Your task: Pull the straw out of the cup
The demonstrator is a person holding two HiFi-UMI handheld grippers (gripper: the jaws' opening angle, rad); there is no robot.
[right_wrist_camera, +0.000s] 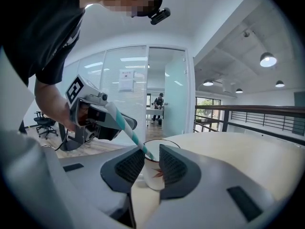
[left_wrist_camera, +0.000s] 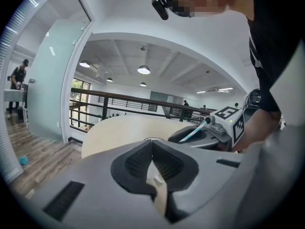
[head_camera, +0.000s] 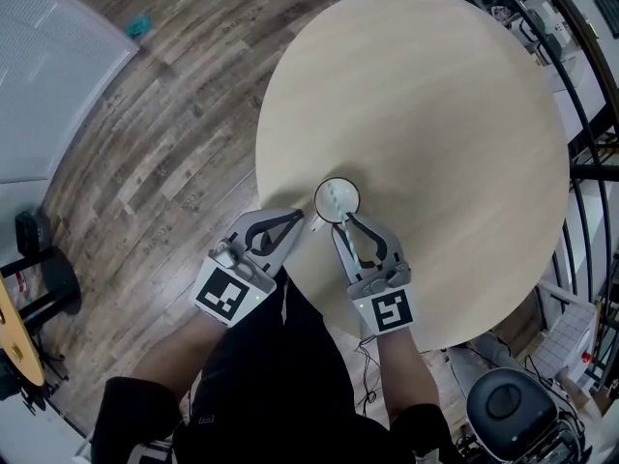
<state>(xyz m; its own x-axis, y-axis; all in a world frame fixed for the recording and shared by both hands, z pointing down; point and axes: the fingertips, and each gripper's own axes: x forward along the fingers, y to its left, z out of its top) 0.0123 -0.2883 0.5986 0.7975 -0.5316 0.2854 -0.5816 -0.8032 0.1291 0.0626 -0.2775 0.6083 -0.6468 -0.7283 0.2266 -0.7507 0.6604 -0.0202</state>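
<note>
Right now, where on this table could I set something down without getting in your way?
The tabletop beyond the cup is bare to its far rim, also the stretch right of the right gripper. Only the near edge is crowded: cup, straw, left gripper.

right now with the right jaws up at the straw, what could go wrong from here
1. The straw leans to one side of the open gap of the right gripper, not centred; closing could clip or bend it rather than pinch it.
2. Nothing steadies the cup: the left gripper is shut beside it, not on it. A slanted pull might tip or drag the cup, which stands near the edge of the table.
</note>
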